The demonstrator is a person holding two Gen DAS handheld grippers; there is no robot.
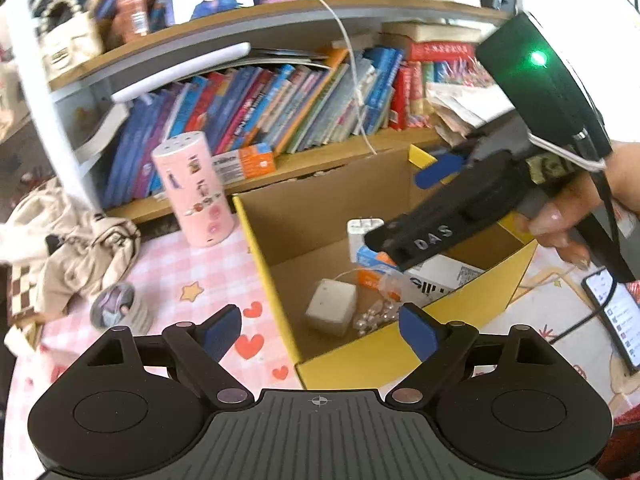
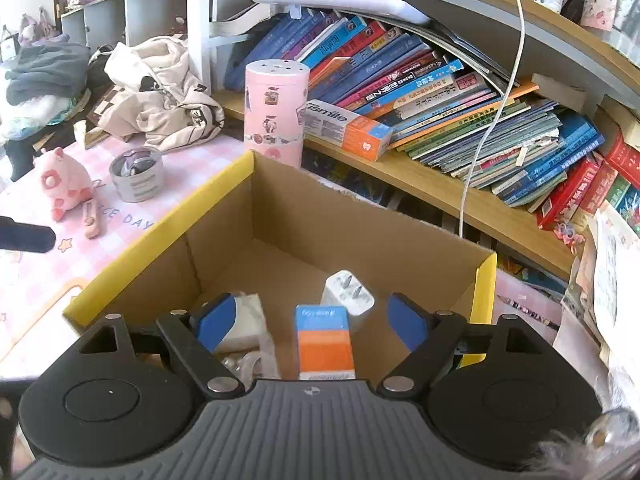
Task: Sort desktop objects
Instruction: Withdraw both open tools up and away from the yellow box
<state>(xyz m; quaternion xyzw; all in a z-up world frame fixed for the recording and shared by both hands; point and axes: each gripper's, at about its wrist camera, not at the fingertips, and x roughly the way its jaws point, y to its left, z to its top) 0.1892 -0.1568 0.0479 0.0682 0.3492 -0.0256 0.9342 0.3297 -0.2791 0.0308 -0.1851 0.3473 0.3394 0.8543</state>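
Observation:
A cardboard box with a yellow rim (image 2: 160, 236) stands open on the pink checked desk. Inside lie a white plug charger (image 2: 348, 292), a small blue-and-orange carton (image 2: 325, 340), a whitish cube (image 2: 248, 324) and clear beads (image 2: 236, 364). My right gripper (image 2: 312, 316) hangs over the box, open, with nothing between its blue pads. In the left wrist view the same box (image 1: 360, 364) also holds a white carton with black bars (image 1: 444, 280). My left gripper (image 1: 320, 320) is open and holds nothing above the box's near-left corner. A hand (image 1: 560, 220) holds the right gripper's black body.
A pink cylinder (image 2: 276, 112) and a toothpaste box (image 2: 348, 128) stand just behind the box by the bookshelf. A round tin (image 2: 138, 176), a pink plush pig (image 2: 64, 184) and a beige cloth bag (image 2: 160, 92) lie to the left. A phone (image 1: 612, 312) lies right; a white cable (image 2: 492, 120) dangles.

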